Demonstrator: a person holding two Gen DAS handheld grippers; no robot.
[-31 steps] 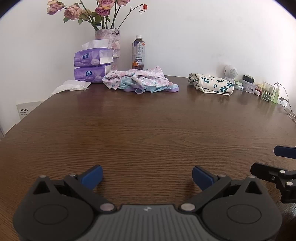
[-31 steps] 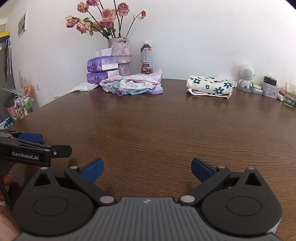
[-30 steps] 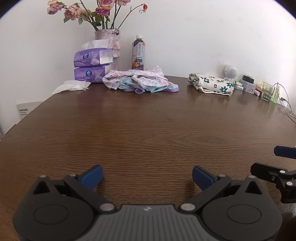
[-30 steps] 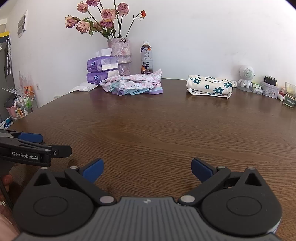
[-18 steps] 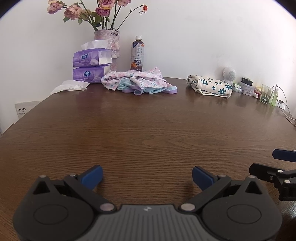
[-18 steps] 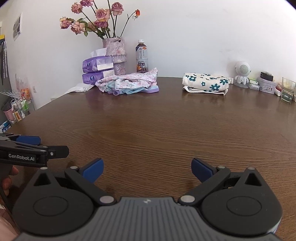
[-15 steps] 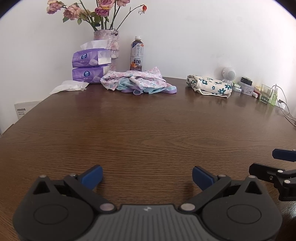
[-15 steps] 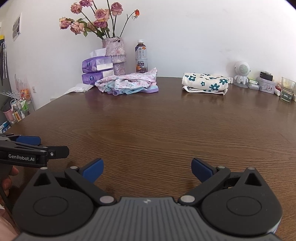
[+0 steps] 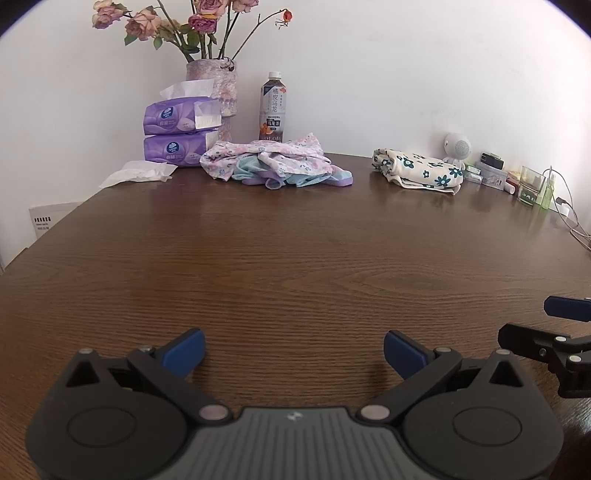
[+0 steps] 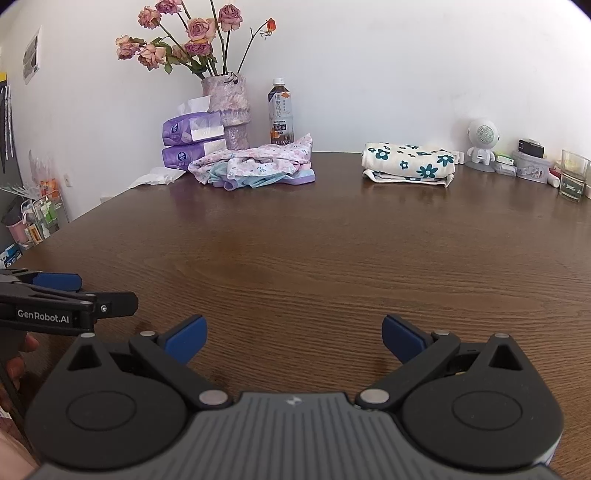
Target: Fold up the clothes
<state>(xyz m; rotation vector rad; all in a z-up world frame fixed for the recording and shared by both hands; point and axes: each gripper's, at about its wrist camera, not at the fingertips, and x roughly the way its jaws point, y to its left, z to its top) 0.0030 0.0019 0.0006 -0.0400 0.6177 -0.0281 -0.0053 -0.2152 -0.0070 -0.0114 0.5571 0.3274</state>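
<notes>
Both views shifted slightly since earlier frames; clothes unmoved. Crumpled pink floral heap (image 9: 275,162) over blue-lilac garment, far table (image 9: 295,258) edge. Folded white flower-print piece (image 9: 419,170) well right (neat stack). Vase (image 10: 229,110) holds dried roses (image 10: 192,33). Left gripper (image 9: 293,350), right gripper (image 10: 293,338): jaws wide apart, empty.

On the surface (image 9: 295,258), far side: a heap of clothes (image 9: 275,166), with tissue packs (image 9: 177,133) stacked to its left and a vase (image 9: 218,92) and bottle (image 9: 273,107) behind. A folded cloth (image 9: 419,170) lies well to its right, a figurine (image 9: 457,149) behind that.
</notes>
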